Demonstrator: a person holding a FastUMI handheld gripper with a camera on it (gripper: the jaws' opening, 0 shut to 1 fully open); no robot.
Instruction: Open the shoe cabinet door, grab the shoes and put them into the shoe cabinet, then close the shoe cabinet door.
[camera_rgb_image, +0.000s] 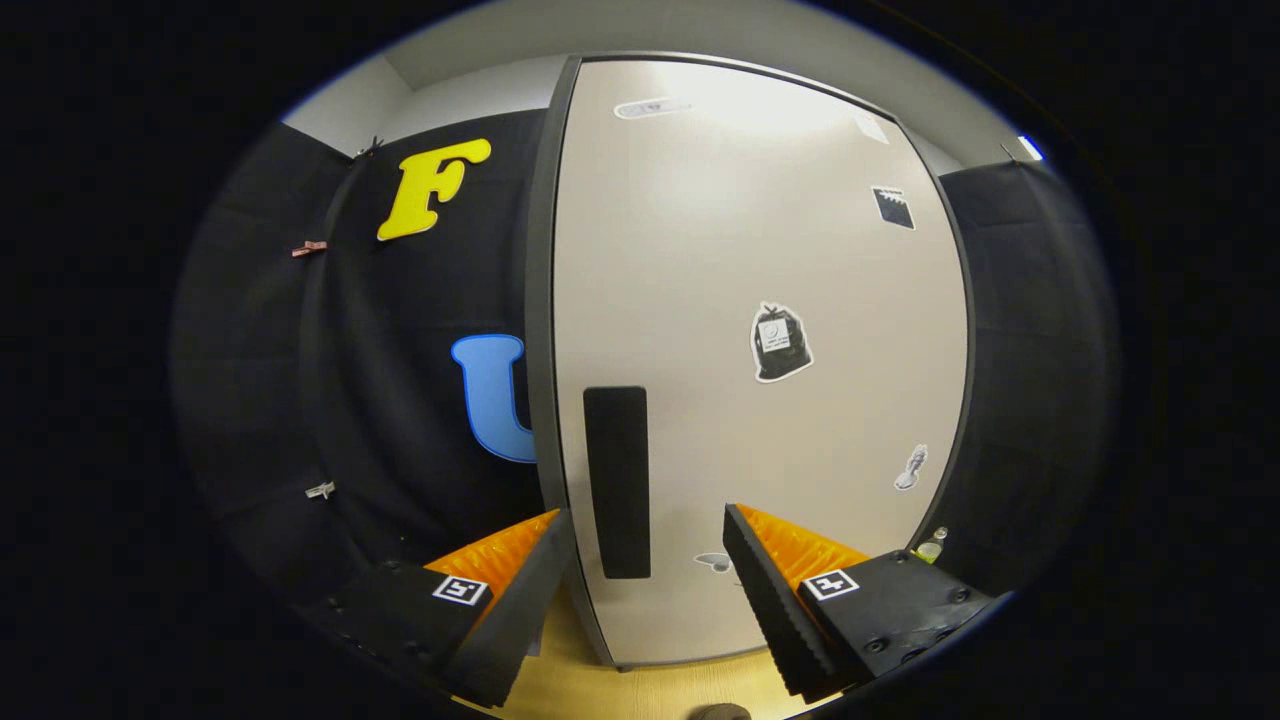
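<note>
A tall pale shoe cabinet door (760, 330) stands upright and closed, facing the camera, its long axis vertical, just beyond the fingers. A black vertical handle (617, 482) sits near the door's left edge, low down. The gripper (645, 585) is spread wide, holding nothing, its fingers either side of the handle.

A: Light falls from above; the tall pale beige flat cabinet door (760, 330) glares nearly white near its top and dims toward the light wooden floor (640, 690).

B: Sharp focus?

A: Mid-frame, yes. The fisheye bows the door's dark edges outward. The open orange-and-black ridged gripper (645, 590) sits darker, its fingers slightly soft, and the black cloth walls swallow detail.
</note>
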